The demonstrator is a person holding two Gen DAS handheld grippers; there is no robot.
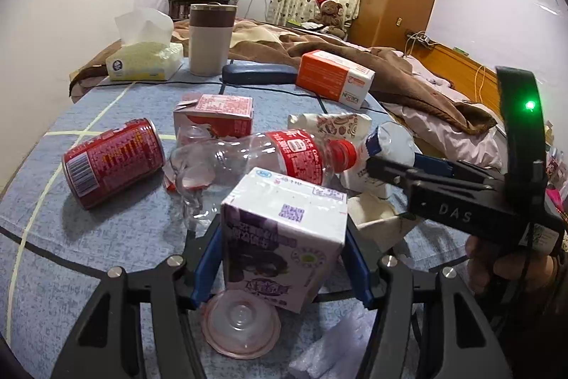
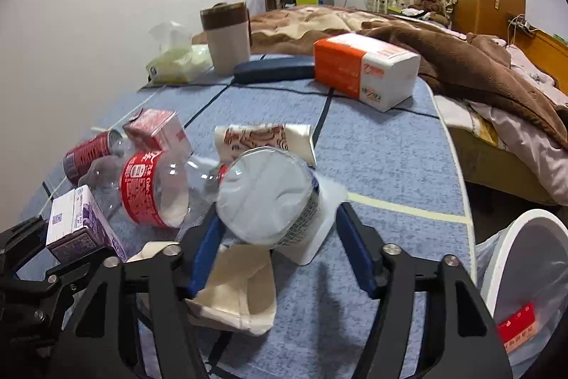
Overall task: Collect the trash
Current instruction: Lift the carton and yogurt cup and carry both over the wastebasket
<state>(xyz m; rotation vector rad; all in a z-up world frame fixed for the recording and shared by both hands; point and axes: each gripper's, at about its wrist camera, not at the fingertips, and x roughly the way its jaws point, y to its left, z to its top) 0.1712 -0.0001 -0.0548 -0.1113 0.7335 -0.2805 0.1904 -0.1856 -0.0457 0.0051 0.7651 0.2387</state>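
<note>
Purple carton point(image 1: 284, 237) between left tool point(image 1: 280, 258) pads, white cup point(image 2: 266, 198) between right tool point(image 2: 277, 244) pads.

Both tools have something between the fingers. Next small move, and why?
Probably swing the right tool, with the white cup between its fingers, toward the lined bin at its right. The left tool brackets the purple carton, which could follow.

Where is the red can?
The red can lies on its side on the blue tablecloth, at the left in the left wrist view, beside the clear plastic bottle and near the pink carton.
</note>
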